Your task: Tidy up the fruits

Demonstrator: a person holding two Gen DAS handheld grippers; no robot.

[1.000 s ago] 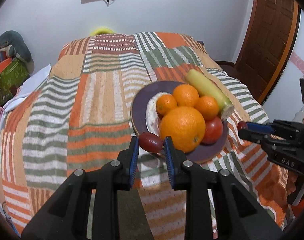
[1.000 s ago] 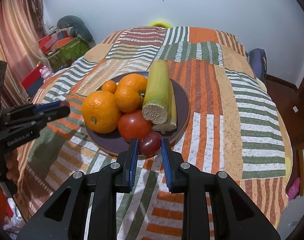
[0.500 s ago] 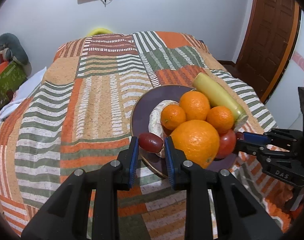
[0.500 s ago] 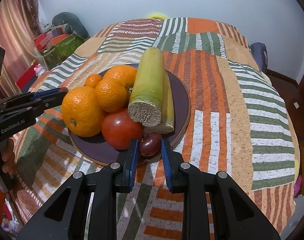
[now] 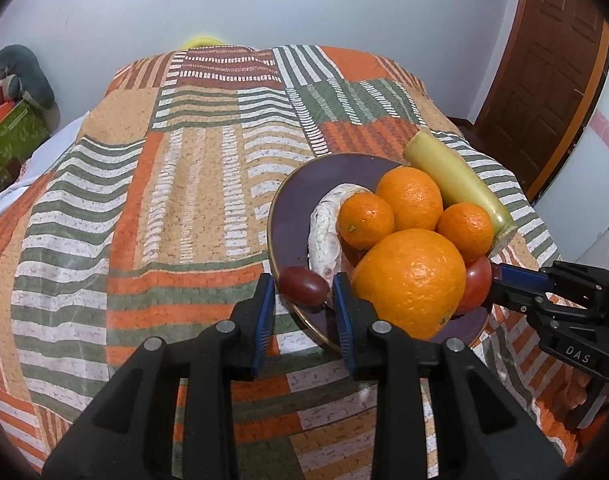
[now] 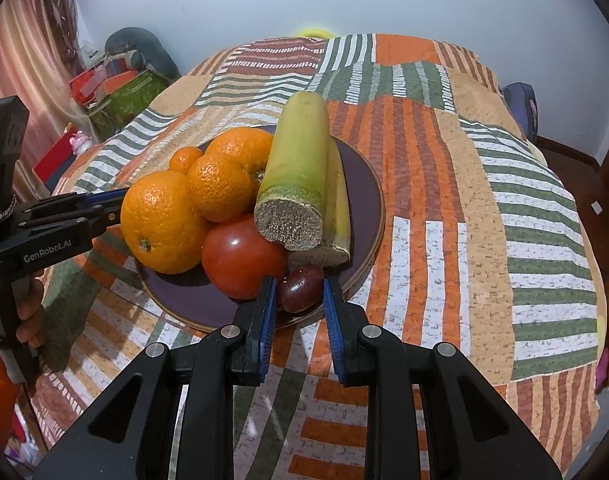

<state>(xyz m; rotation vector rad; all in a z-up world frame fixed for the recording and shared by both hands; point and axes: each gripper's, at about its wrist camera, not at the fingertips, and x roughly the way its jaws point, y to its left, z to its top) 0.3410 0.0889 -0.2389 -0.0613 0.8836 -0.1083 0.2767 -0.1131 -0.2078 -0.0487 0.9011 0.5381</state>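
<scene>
**Two grapes at the plate's rim**

In the left wrist view the left gripper (image 5: 303, 298) sits low in the centre of the frame with a dark red grape (image 5: 303, 291) between its blue pads; its jaws are opening, and a thin gap shows at the left pad. The grape lies right at the near-left rim of the purple plate (image 5: 300, 196), which fills the right half of the frame on a striped quilt (image 5: 144, 200). On the plate: a big orange (image 5: 409, 282), three smaller oranges behind it, a tomato (image 5: 474, 288) at its right and a yellow-green cane stalk (image 5: 456, 180) toward the upper right.

In the right wrist view the right gripper (image 6: 298, 294) is clamped on a second grape (image 6: 301, 288), held at the plate's (image 6: 364, 184) near edge, just below the cut end of the stalk (image 6: 300, 176) and beside the tomato (image 6: 242, 256). A hand (image 6: 28, 312) at the left edge holds the other tool
</scene>
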